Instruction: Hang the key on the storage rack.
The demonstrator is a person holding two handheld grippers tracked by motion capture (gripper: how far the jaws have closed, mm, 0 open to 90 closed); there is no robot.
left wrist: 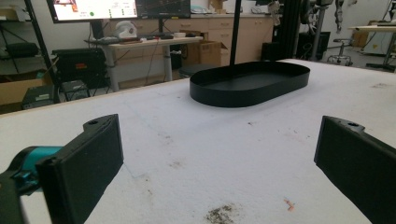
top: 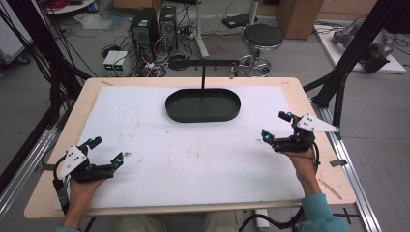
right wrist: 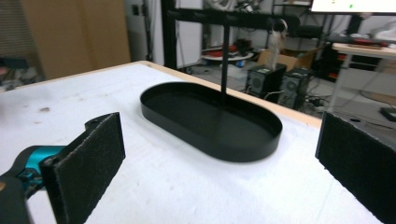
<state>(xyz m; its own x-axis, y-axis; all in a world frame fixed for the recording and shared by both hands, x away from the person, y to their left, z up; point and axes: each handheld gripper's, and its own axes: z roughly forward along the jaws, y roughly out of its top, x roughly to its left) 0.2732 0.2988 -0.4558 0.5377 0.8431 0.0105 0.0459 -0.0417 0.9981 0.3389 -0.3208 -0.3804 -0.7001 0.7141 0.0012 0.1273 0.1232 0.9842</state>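
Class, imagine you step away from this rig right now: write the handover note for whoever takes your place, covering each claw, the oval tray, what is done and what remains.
Left claw: open, holding nothing, over the near left of the white mat.
Right claw: open, holding nothing, over the right side of the mat, nearer the tray.
Black oval tray: at the far middle of the mat, nothing in it, with a thin upright post rising at its far rim and carrying a crossbar.
Done: nothing visible; neither claw touches the tray.
Left: all handling of the tray. The right claw looks better placed to reach it first.
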